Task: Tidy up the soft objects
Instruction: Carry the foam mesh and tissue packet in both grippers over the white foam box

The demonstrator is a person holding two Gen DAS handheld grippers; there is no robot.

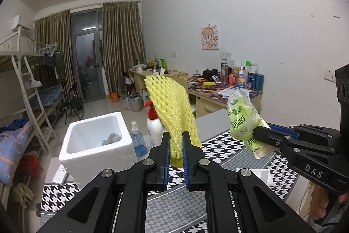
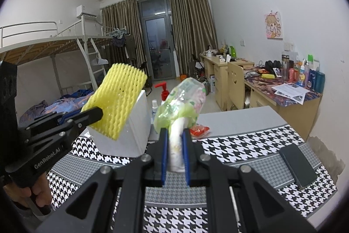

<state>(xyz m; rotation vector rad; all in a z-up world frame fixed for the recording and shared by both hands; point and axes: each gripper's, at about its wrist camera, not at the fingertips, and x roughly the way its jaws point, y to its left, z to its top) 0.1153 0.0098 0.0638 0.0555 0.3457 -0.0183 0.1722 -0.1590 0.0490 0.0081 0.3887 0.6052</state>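
My left gripper (image 1: pixel 175 138) is shut on a yellow foam net sleeve (image 1: pixel 172 106) and holds it up above the table. It shows in the right wrist view (image 2: pixel 117 99) in front of the white foam box (image 2: pixel 135 130). My right gripper (image 2: pixel 176 134) is shut on a green plastic tissue pack (image 2: pixel 183 99), held in the air to the right of the sleeve; the pack also shows in the left wrist view (image 1: pixel 243 121). The foam box (image 1: pixel 96 141) stands open at the table's left with some items inside.
A houndstooth cloth (image 2: pixel 240 150) covers the table. A black phone (image 2: pixel 297 166) lies at its right. A red packet (image 2: pixel 199 130) lies behind the pack. A red-pump bottle (image 1: pixel 153 123) and a blue spray bottle (image 1: pixel 137 139) stand beside the box. A cluttered desk (image 2: pixel 283 88) lines the wall.
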